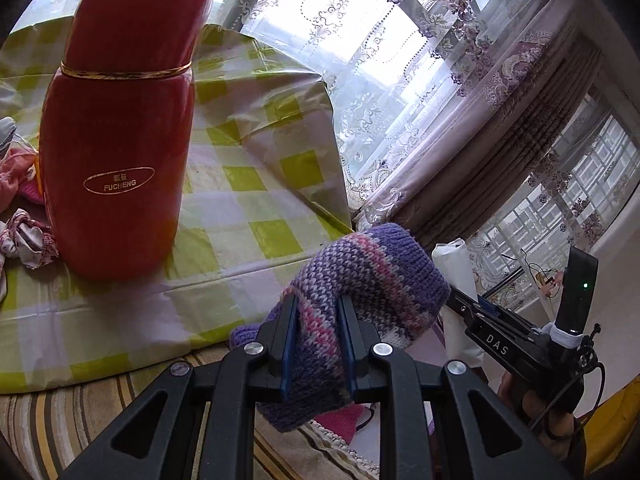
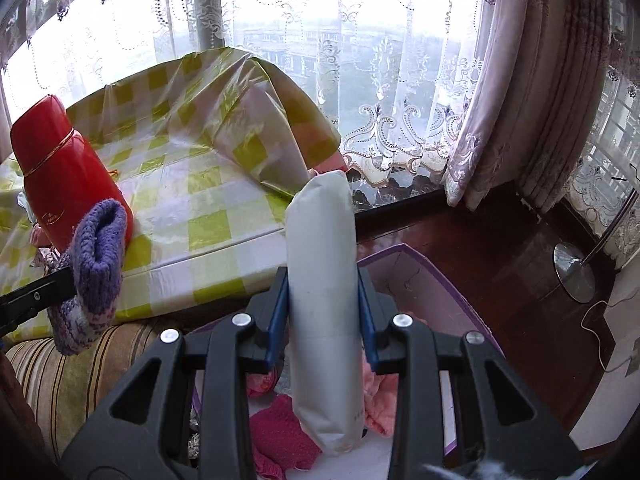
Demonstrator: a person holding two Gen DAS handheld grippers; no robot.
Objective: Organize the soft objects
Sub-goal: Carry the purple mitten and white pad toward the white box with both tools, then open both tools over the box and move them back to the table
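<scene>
The left gripper (image 1: pixel 318 344) clamped a purple knitted sock (image 1: pixel 360 280); the right gripper (image 2: pixel 323 314) gripped a white padded roll (image 2: pixel 322 280) above the purple box (image 2: pixel 436 280); evidently the carry-over step; next, releasing both inside.

Flask (image 1: pixel 120 140) hiding part of the pink clothes (image 1: pixel 20 176) at the table's (image 1: pixel 248 200) left edge, those also cut by the frame. Sock's (image 1: pixel 352 300) lower end lost behind the left tongs (image 1: pixel 318 344). Roll's (image 2: pixel 322 300) base and small print too faint to read. Box (image 2: pixel 416 276) mostly covered by the right tongs (image 2: pixel 322 320); clothes (image 2: pixel 280 432) inside only partly seen.
</scene>
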